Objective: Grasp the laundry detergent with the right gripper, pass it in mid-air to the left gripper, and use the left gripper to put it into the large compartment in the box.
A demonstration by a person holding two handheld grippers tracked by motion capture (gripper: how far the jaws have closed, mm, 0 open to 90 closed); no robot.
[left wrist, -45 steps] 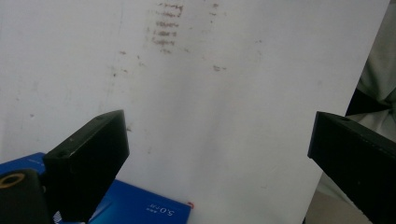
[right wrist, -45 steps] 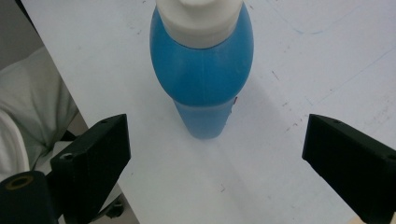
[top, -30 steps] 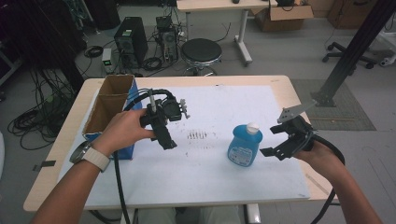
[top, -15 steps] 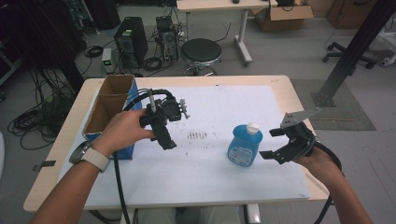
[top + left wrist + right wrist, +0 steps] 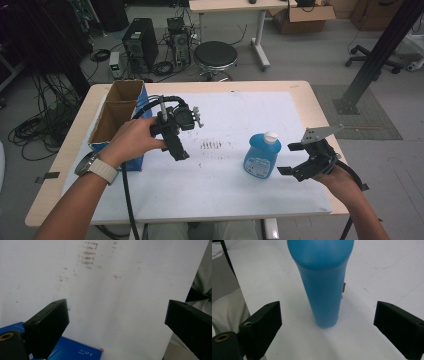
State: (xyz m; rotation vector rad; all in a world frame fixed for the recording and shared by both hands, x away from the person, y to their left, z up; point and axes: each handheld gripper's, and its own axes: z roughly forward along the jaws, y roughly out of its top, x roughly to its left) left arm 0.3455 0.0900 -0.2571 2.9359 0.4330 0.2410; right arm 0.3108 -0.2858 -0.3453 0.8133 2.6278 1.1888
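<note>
Bottle point(image 5: 262, 156) stands upright, capped, just beyond the wide-spread right hand-held gripper point(image 5: 291, 159).

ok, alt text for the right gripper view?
A blue bottle stands upright on the white sheet, centred ahead of the open right gripper, whose two black jaws sit wide apart on either side without touching it. Pale cloth shows past the sheet's edge at the lower left.

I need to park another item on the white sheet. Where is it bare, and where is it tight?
Bare: the sheet's far right, beyond the blue bottle, and the near strip between the two forearms. Tight: the left edge, where the cardboard box and left gripper sit, and around the bottle with the right gripper beside it.
</note>
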